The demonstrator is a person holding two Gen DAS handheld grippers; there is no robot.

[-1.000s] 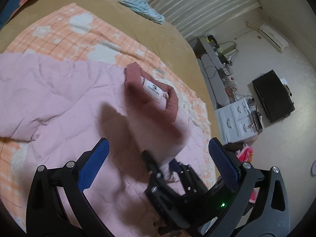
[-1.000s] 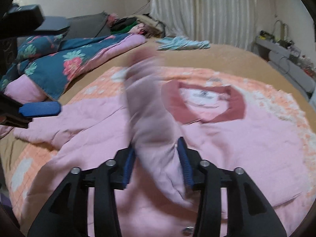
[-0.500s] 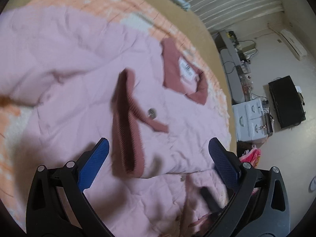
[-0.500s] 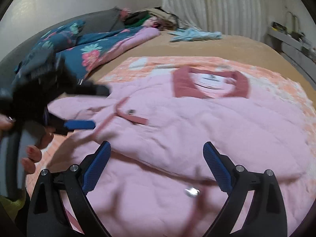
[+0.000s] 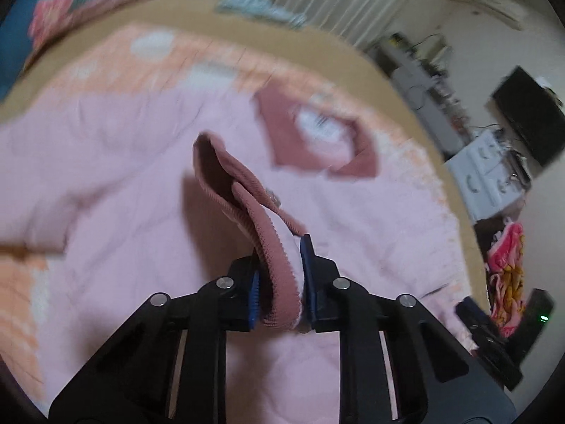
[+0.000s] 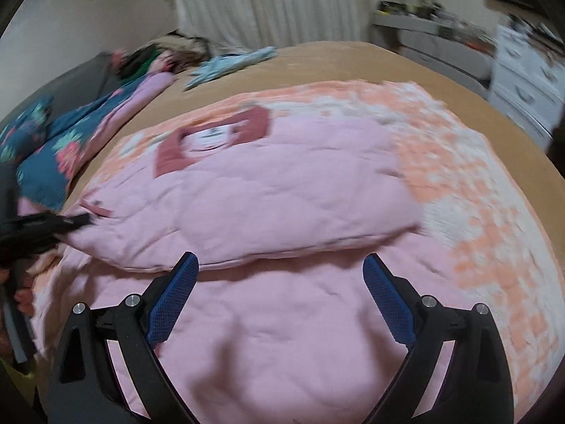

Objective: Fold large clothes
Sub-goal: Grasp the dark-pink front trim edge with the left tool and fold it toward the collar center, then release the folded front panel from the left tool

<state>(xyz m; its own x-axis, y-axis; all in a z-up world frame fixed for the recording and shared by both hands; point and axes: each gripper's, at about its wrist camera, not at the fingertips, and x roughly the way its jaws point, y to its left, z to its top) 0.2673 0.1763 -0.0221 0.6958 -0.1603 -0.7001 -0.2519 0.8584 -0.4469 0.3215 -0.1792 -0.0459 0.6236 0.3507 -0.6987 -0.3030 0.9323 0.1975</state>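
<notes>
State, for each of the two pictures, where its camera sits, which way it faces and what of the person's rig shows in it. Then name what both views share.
Left wrist: rides the left gripper, facing down along its fingers, shut on the ribbed cuff of the pink jacket; the right gripper shows at the lower right edge.
Right wrist: rides the right gripper, jaws open and empty, facing across the bed; the left gripper enters at left.
Shared: the jacket, its dark pink collar, the orange blanket, the curtain.

It is a home bedroom: a wide bed [image 6: 335,60] with a flowered quilt [image 6: 53,141], window curtains [image 6: 268,3] and white drawers [image 6: 529,81].
</notes>
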